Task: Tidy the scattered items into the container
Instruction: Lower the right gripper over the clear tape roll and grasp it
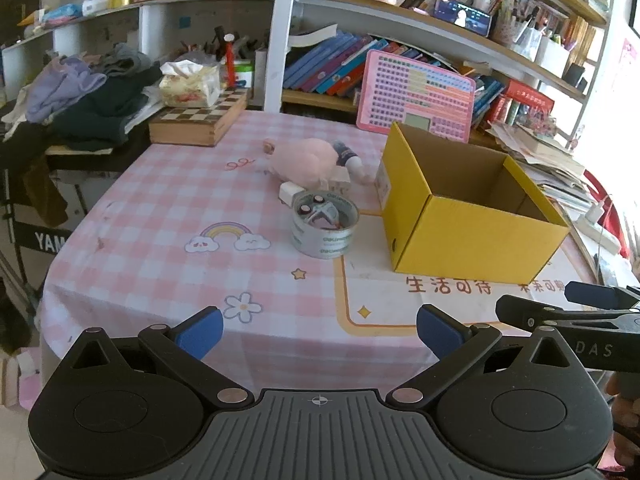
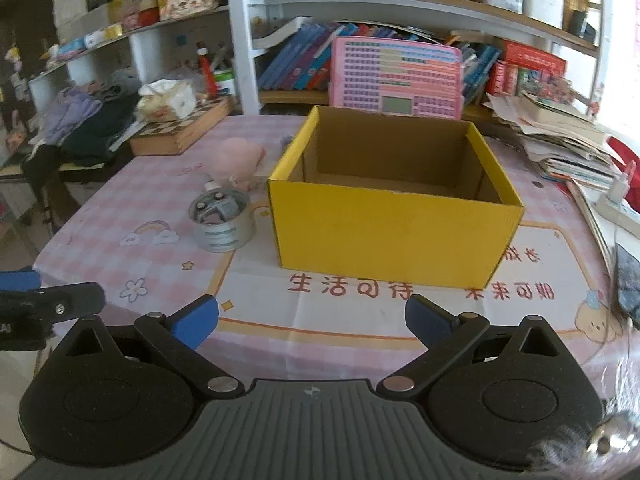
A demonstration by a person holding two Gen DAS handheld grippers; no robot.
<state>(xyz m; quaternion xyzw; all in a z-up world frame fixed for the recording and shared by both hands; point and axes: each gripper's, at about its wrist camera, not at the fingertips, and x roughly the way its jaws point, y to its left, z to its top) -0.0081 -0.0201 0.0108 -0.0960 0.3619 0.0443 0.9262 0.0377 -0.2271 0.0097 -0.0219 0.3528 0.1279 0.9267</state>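
My left gripper (image 1: pixel 319 332) is spread wide with nothing between its blue pads (image 1: pixel 200 330); it hovers over the near edge of a table covered in a pink checked cloth (image 1: pixel 168 200). My right gripper (image 2: pixel 312 322) is likewise spread wide and empty, hanging over the same near edge, and its blue-tipped finger shows at the right side of my left camera's view.

Straight ahead of my right fingers stands the container, a yellow cardboard box (image 2: pixel 392 232) with its top open and its brown inside bare as far as I can see. From my left fingers the box (image 1: pixel 472 216) lies ahead and to the right.

Ahead of my left fingers, a little right of centre, a roll of clear tape (image 1: pixel 325 226) lies flat just left of the box, apart from it. A small toy car (image 1: pixel 322 212) sits inside the roll's core, wheels upward. Just beyond the roll, touching or nearly touching it, is a small white block (image 1: pixel 289 193), and beside that a pale little box (image 1: pixel 341 182). Behind these lies a pink plush toy (image 1: pixel 304 158) on its side, close to the yellow box's far left corner.

Further off, a chessboard case (image 1: pixel 200 122) carries a tissue pack (image 1: pixel 190 84), and a pink chart board (image 1: pixel 416 96) leans against crowded bookshelves.
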